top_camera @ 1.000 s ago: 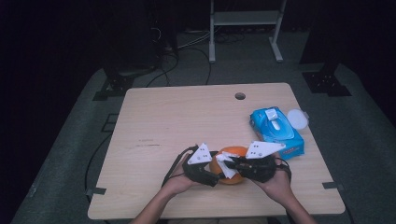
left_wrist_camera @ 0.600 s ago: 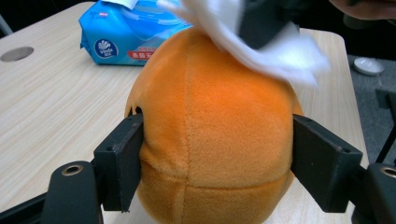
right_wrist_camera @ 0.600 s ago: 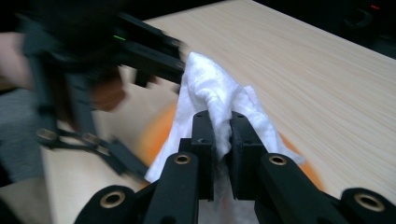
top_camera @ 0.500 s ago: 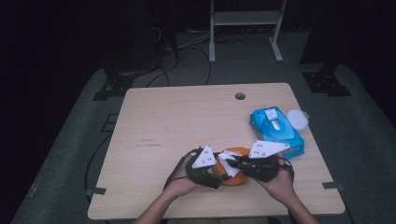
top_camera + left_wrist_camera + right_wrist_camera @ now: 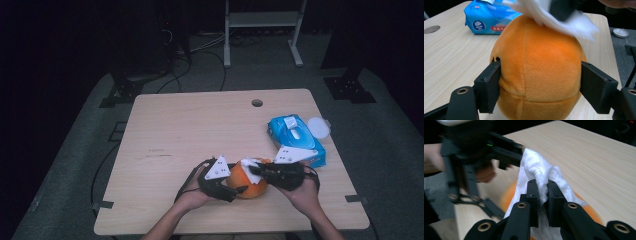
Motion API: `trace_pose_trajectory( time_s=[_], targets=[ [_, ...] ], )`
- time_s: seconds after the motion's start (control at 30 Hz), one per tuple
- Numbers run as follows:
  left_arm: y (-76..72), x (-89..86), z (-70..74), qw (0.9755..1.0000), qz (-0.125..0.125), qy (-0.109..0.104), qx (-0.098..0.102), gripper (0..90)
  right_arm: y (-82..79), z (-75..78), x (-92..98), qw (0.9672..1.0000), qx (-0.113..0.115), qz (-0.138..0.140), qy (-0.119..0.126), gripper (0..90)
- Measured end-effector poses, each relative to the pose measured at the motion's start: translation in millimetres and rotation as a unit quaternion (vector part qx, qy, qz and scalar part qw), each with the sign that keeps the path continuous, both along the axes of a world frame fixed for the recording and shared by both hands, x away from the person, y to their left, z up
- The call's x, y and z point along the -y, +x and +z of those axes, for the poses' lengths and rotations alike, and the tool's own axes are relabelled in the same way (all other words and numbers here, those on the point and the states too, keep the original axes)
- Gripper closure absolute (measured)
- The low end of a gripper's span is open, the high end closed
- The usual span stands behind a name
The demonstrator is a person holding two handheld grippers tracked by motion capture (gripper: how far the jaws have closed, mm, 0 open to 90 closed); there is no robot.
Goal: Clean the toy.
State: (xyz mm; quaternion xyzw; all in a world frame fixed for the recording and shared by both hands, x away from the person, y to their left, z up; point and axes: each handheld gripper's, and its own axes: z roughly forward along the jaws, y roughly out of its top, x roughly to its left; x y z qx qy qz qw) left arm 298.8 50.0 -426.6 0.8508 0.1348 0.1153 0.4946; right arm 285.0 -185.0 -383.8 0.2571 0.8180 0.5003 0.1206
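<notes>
- Meanwhile, starting at the left: the left gripper (image 5: pixel 235 189) grips the orange plush ball (image 5: pixel 246 181) from its left side at the near edge of the table (image 5: pixel 190 125). In the left gripper view the two black jaws press against the ball's flanks (image 5: pixel 537 75), part-way open around its width, so the toy is pinned rather than merely touched.
- Compared with the two earlier high views, this hand and the ball sit in nearly the same place; the grey plate on the gripper looks slightly turned, little else. The hold seems to be a steady anchor for the other hand's work.
- At the middle, the white wipe (image 5: pixel 251 168) lies draped on the ball's top and far right shoulder, and in the left gripper view it is blurred (image 5: pixel 564 17), which suggests rubbing in progress.
- To the right, the right gripper (image 5: pixel 264 172) has its jaws nearly together, pinching a bunched fold of the wipe (image 5: pixel 541 173), as the right gripper view shows plainly.
- Across the earlier pictures this gripper has shifted only slightly over the ball, so I judge the wiping is mid-course, working the upper surface; the sides under the left jaws are likely not yet cleaned.
- Farther right and beyond, the blue wipes pack (image 5: pixel 296 137) rests near the table's right edge, with a small white lid (image 5: pixel 318 126) just beside it, both unchanged.
</notes>
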Motion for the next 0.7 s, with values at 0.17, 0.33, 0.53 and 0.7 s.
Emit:
trace_pose_trajectory(
  time_s=[0.17, 0.33, 0.53, 0.7],
  targets=[
    [1.6, -3.6, -1.8, 1.0000, 0.001, -0.006, -0.005, 24.3, -4.5, 2.1, -11.4, 0.9992, 0.026, 0.008, -0.030, 81.2],
    [4.0, -4.0, -2.7, 0.9997, 0.006, -0.017, -0.017, 23.8, 6.3, -2.0, 9.6, 0.9995, 0.006, -0.025, -0.019, 81.2],
    [3.1, -0.5, -1.2, 0.9996, 0.017, -0.012, -0.017, 21.8, -3.5, 1.4, -6.2, 0.9995, 0.020, -0.008, -0.023, 81.1],
    [4.9, -3.7, -2.0, 0.9996, 0.016, -0.014, -0.017, 21.8, -9.8, 3.1, -20.7, 0.9983, 0.040, 0.008, -0.042, 81.1]
  ],
)
